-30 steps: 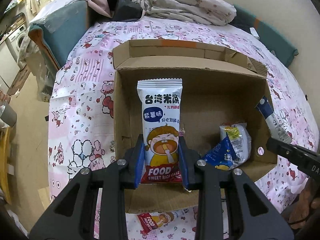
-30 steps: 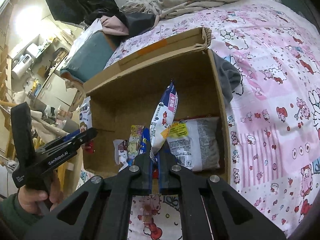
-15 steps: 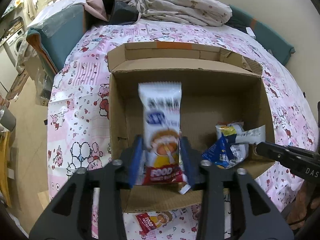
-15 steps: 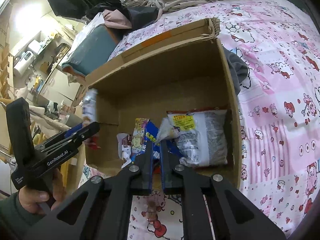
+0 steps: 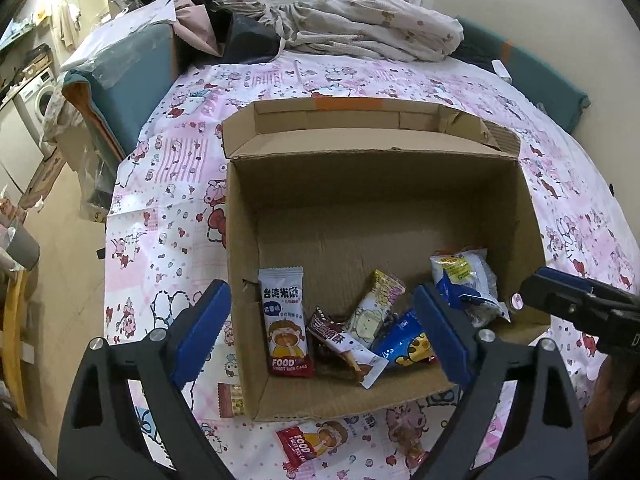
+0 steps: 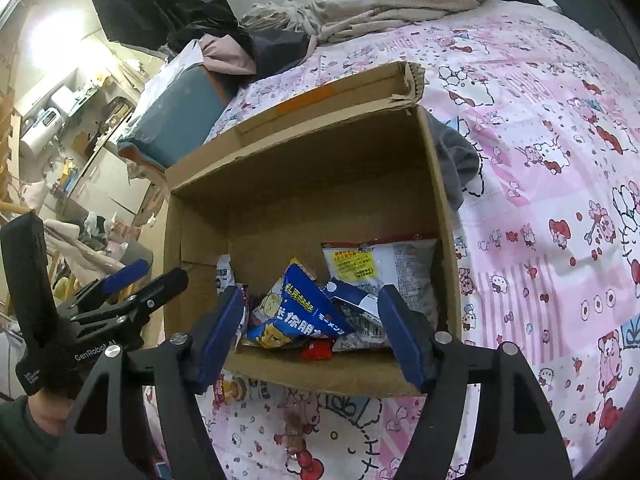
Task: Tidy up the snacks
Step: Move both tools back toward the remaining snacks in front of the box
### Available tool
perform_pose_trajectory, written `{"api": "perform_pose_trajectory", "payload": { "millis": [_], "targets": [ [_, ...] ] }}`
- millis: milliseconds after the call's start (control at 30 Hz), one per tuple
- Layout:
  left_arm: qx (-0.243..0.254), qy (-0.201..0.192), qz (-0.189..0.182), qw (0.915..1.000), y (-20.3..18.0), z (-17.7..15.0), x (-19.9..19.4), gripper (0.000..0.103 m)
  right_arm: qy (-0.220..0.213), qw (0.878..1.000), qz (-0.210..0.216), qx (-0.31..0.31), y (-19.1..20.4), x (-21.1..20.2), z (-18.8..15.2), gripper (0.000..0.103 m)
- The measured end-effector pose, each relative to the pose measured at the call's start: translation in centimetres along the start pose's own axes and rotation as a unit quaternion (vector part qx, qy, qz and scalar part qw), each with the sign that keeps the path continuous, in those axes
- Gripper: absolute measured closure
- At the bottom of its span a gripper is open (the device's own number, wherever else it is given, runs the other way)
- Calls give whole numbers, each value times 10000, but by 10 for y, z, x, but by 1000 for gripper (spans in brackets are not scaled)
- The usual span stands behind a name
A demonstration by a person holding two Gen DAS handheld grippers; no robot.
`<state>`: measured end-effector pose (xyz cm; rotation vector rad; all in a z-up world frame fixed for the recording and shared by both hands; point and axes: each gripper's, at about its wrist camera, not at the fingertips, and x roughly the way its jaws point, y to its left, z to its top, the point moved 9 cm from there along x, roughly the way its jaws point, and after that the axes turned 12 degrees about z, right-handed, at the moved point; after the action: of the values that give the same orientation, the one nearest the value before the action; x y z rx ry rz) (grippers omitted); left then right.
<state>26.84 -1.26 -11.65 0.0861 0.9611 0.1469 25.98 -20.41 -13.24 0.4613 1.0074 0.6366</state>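
Observation:
An open cardboard box (image 5: 372, 184) sits on a pink cartoon bedsheet. Inside lie several snack packets: a white rice cake packet (image 5: 285, 322) at the left, a brown packet (image 5: 344, 346), a yellow one (image 5: 374, 306), a blue one (image 5: 404, 340) and a white bag (image 5: 466, 280) at the right. My left gripper (image 5: 320, 338) is open and empty above the box's near edge. My right gripper (image 6: 312, 332) is open and empty over the blue packet (image 6: 304, 312) and the white bag (image 6: 384, 264). It also shows at the right of the left wrist view (image 5: 576, 304).
Two more packets lie on the sheet in front of the box: a red rice cake packet (image 5: 304, 446) and a small brown one (image 5: 230, 400). A pile of bedding (image 5: 360, 28) lies at the far end. A teal cushion (image 5: 120, 80) borders the bed's left side.
Both grippers have opened. The rice cake packet dropped from my left gripper into the box's left side. The blue-and-white packet left my right gripper and lies among the snacks in the box.

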Motion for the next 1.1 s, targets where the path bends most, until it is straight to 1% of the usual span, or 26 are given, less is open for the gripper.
{"api": "perform_pose_trajectory", "payload": {
  "millis": [100,167,233,267,300,367,433,500,667,767,900,1000,1100],
  "targets": [
    [-33,-33,-36,10000,1,1,-3,12,-64,10000,-53,-13,-1,-5,2,30],
    [-74,-135,-77,9999,3,3,-9,12,-120,9999,-41,-17,1,-8,2,29],
    [-156,-282,-98,9994,7,5,-17,12,-152,9998,-27,-90,6,-12,1,22],
    [-193,-336,-96,9992,10,5,-21,12,-163,9997,-47,-152,9,-14,-1,13],
    [-247,-382,-97,9989,13,6,-25,12,-189,9995,-60,-229,12,-16,-3,9],
    [-349,-423,-90,9985,20,6,-31,12,-184,9993,-51,-310,19,-19,-8,9],
    [-451,-453,10,9980,30,5,-37,11,-164,9992,-46,-365,25,-22,-13,9],
    [-521,-483,31,9975,36,3,-44,3,-166,9991,-94,-390,28,-26,-16,9],
    [-449,-545,83,9975,45,-5,-58,2,-311,9985,-333,-299,29,-39,-29,9],
    [-445,-424,120,9980,51,-16,-62,2,-351,9986,-329,-229,30,-42,-36,9],
    [-627,-170,78,9979,60,-30,-63,2,-315,9988,-291,-216,35,-42,-48,9],
    [-863,87,28,9962,69,-42,-61,2,-95,9996,-247,-119,36,-33,-62,9],
    [-998,331,130,9944,78,-55,-57,2,107,9996,-253,-50,35,-23,-75,9]
  ]
}}
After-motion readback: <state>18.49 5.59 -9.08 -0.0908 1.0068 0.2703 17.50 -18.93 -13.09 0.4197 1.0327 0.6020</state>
